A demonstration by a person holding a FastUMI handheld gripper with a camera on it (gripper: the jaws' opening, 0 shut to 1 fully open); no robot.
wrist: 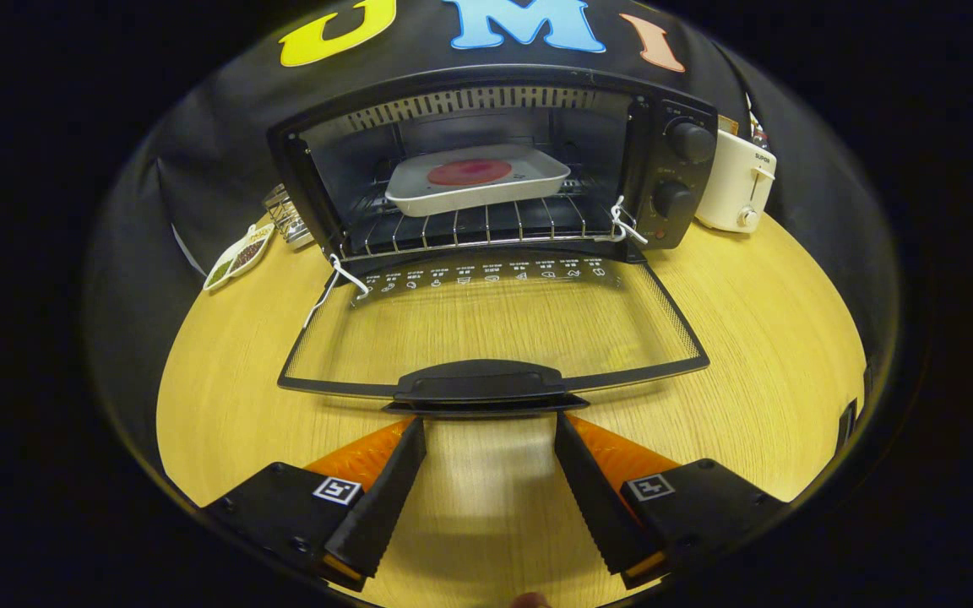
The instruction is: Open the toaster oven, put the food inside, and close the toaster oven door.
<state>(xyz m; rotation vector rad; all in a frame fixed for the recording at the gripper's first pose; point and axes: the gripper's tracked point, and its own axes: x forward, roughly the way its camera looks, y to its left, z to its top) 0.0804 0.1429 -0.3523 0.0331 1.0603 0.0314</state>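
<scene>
A black toaster oven (672,169) stands at the back of the wooden table, its glass door (495,325) folded down flat toward me. On the wire rack inside rests a white tray (419,192) holding a round red piece of food (470,171). The door's black handle (480,384) lies just ahead of my fingertips. My gripper (491,426) is open, its fingers spread wide just below the handle's two ends, nothing held between them.
A white toaster (736,181) sits right of the oven. To the oven's left are a small wire rack (286,215) and a leaf-shaped dish (237,256) with seeds. Bare wooden tabletop (774,338) lies on both sides of the door.
</scene>
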